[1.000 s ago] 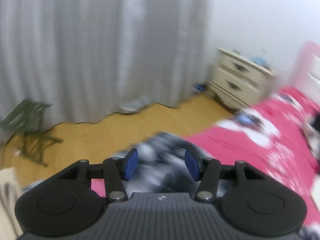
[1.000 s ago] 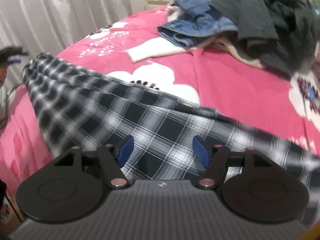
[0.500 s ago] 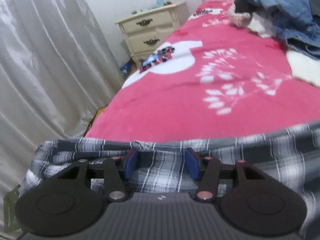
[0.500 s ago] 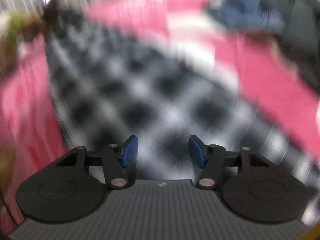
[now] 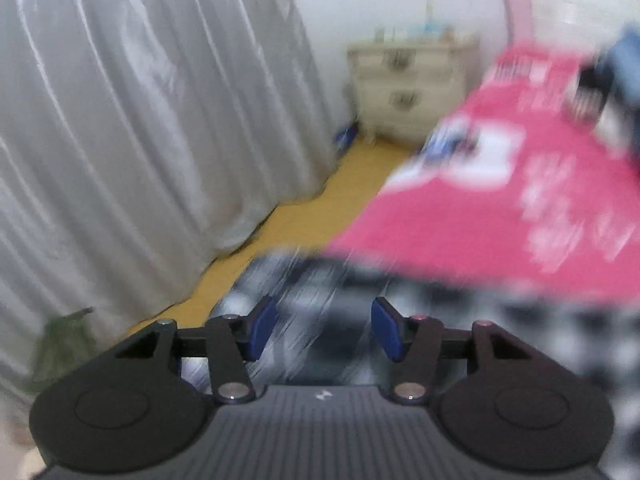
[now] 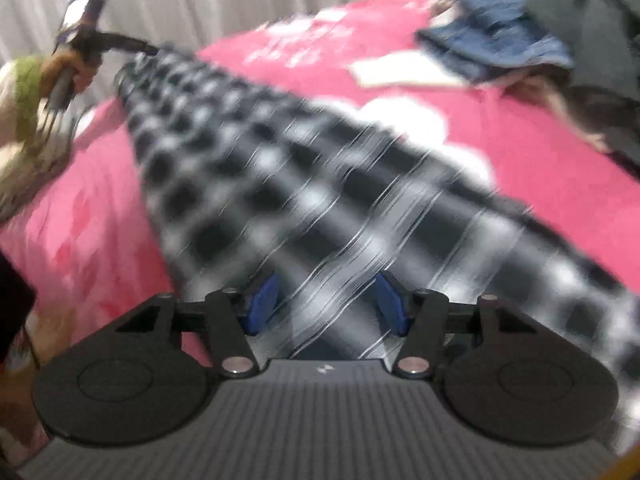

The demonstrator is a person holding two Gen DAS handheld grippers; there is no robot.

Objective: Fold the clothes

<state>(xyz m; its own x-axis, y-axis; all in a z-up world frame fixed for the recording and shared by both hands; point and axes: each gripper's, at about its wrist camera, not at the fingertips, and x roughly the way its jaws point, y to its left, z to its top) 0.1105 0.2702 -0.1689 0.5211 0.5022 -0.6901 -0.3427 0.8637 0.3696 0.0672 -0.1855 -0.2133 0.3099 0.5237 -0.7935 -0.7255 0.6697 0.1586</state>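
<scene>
Since the earlier frame the left tool (image 5: 323,332) is swinging off the pink bed (image 5: 500,216) toward the curtain, jaws narrowing over blurred plaid cloth (image 5: 320,292), no grip visible. The right tool (image 6: 327,300) is also narrowing, cloth between its pads, unpinched. The plaid is lying stretched across the near bed, likely being positioned for folding. No containers are showing.

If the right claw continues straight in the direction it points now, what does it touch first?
Most likely the plaid garment: it fills the view between and ahead of the right claw, whose jaws are closing. The picture is blurred, so whether the pads already touch the cloth is unclear.
</scene>
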